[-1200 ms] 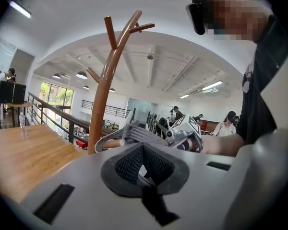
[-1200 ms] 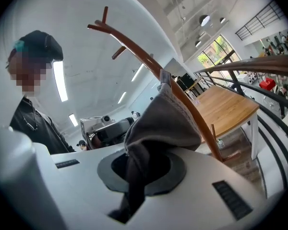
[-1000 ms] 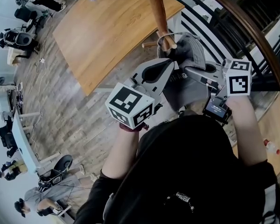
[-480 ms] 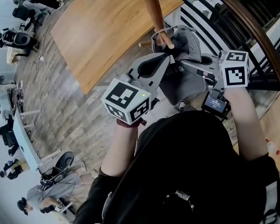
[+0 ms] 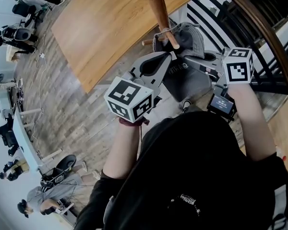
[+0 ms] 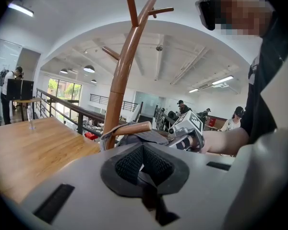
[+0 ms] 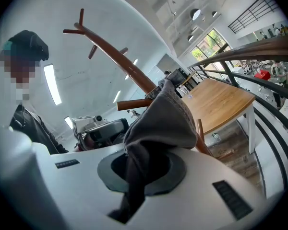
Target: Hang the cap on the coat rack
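The grey cap [image 5: 191, 44] hangs against a short peg [image 5: 172, 38] of the brown wooden coat rack [image 5: 157, 4], its back strap looped around that peg. My left gripper [image 5: 169, 57] is shut, with a dark edge of the cap pinched between its pads. From the right, my right gripper [image 5: 188, 60] is shut on the cap's grey cloth. In the left gripper view the peg [image 6: 130, 128] lies just past the jaws, with the cap [image 6: 145, 137] behind it. In the right gripper view the cap [image 7: 168, 114] rises out of the jaws and drapes toward the peg [image 7: 134, 103].
A wooden table [image 5: 101, 28] stands to the left behind the rack, with a bottle [image 6: 30, 120] on it. A dark railing [image 5: 259, 28] with a curved handrail runs along the right. Several people and chairs are down on the floor at the far left.
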`<state>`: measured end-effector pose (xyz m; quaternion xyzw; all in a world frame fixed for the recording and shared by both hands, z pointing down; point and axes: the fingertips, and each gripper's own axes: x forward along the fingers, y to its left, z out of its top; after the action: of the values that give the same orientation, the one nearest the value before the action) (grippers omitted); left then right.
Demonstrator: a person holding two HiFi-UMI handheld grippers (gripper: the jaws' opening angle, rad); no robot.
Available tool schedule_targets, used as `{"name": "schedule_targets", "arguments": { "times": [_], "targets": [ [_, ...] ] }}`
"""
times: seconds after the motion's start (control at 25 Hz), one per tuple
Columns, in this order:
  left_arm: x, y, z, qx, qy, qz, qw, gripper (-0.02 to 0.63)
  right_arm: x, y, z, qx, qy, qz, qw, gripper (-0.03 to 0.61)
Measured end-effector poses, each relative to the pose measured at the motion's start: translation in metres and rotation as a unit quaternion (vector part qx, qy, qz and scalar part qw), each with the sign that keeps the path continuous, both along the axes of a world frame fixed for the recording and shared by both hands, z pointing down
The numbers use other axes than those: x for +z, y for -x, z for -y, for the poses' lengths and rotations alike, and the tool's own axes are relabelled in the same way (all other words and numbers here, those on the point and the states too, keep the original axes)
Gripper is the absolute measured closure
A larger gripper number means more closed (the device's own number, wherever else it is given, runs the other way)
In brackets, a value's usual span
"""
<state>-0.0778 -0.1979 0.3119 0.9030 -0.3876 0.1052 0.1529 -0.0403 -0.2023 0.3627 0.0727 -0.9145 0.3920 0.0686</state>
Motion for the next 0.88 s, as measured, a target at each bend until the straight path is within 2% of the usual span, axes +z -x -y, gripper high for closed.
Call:
{"name": "schedule_targets", "arguments": {
  "times": [0.08,0.2,0.44,0.64,0.88],
  "targets": [
    [0.007,0.002,0.000,-0.003,0.009,-0.007,0.9999,0.609,0.009,0.000,0.001,0.005,-0.008,-0.010,1.000,0.557],
    [0.019,0.004,-0.001,-0.009,0.024,-0.011,0.9996,0.609,0.021,0.000,0.001,0.005,-0.047,-0.042,0.998,0.557],
    [0.056,0.004,-0.002,-0.016,0.051,-0.008,0.9985,0.609,0.056,0.002,-0.002,-0.033,-0.128,-0.101,0.986,0.557],
    [0.065,0.007,-0.009,-0.018,0.058,-0.011,0.9981,0.609,0.066,0.006,-0.008,-0.035,-0.134,-0.104,0.985,0.550],
    [0.066,0.013,-0.015,-0.026,0.053,-0.016,0.9981,0.609,0.079,0.008,-0.012,-0.031,-0.119,-0.101,0.987,0.373]
  ]
}}
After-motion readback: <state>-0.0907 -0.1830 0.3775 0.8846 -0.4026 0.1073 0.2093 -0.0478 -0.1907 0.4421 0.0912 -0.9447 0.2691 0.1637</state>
